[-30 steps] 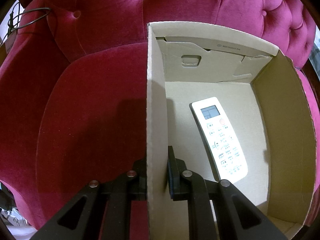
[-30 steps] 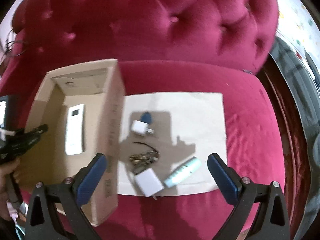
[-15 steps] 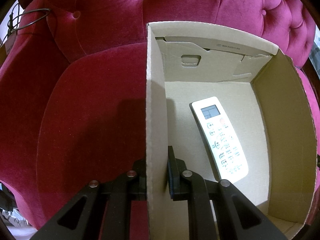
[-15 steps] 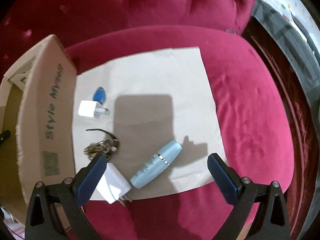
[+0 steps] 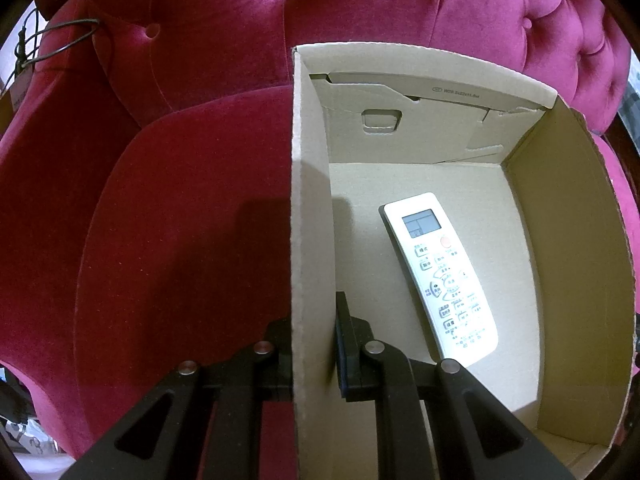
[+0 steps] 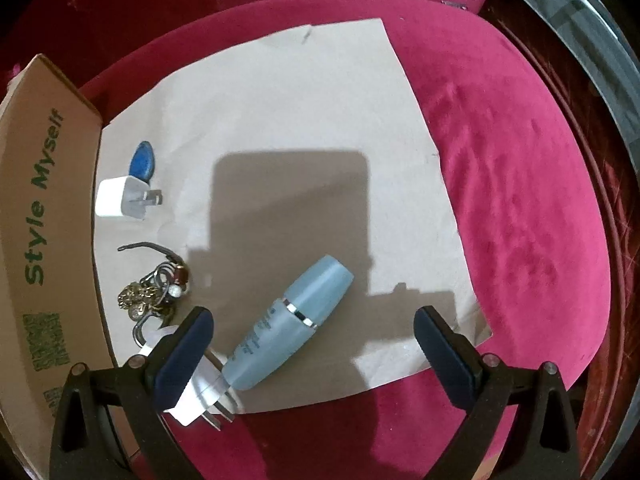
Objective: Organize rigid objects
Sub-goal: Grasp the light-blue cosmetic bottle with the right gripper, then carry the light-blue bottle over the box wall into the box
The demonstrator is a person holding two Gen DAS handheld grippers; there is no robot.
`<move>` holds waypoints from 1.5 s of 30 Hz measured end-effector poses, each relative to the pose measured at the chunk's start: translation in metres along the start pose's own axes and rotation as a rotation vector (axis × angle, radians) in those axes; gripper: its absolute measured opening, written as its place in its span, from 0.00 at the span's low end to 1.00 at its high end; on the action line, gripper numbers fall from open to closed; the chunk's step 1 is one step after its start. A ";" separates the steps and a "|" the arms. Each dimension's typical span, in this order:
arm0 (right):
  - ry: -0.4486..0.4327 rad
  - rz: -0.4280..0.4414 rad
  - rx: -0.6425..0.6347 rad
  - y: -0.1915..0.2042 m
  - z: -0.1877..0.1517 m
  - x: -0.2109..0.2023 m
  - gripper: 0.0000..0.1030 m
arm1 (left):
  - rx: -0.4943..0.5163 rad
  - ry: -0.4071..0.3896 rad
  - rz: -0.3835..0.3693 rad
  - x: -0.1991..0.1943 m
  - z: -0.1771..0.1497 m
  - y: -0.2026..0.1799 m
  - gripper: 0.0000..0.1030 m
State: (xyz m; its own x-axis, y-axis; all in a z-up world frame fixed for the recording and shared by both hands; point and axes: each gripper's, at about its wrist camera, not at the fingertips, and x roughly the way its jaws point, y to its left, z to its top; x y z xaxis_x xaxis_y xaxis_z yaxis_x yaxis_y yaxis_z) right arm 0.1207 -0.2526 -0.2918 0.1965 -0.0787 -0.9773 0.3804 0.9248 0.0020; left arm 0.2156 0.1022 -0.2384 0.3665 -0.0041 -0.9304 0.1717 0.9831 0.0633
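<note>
Cardboard box (image 6: 48, 216) side, green "Style Myself" print (codes below unreadable)

A crimson tufted velvet sofa (image 5: 180, 220) spreads beneath and ahead of the claw. A beige paper sheet (image 6: 280, 120) lies flat on its seat, directly under the claw. A thin wire loop (image 5: 60, 38) hangs far off, upper left of the claw.
</note>
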 end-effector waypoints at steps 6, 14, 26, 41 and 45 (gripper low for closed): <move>0.037 0.016 -0.005 0.000 0.000 0.008 0.73 | 0.000 0.000 -0.001 0.000 0.000 -0.001 0.14; 0.042 0.045 0.001 0.000 -0.001 0.009 0.30 | 0.002 -0.001 0.003 0.000 0.000 -0.002 0.14; 0.010 0.006 -0.062 0.010 -0.005 0.007 0.28 | 0.003 -0.001 0.004 0.000 0.000 -0.001 0.14; 0.013 0.031 -0.014 0.004 -0.009 0.004 0.27 | 0.007 -0.001 0.010 -0.001 0.000 -0.005 0.14; 0.007 0.007 -0.003 -0.002 -0.007 0.002 0.27 | 0.006 -0.002 0.009 -0.001 0.000 -0.005 0.14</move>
State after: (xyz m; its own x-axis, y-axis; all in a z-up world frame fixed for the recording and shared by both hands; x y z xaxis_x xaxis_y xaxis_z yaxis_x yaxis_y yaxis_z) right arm 0.1135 -0.2520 -0.2950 0.1928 -0.0699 -0.9787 0.3767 0.9263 0.0081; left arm 0.2142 0.0975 -0.2378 0.3695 0.0043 -0.9292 0.1740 0.9820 0.0737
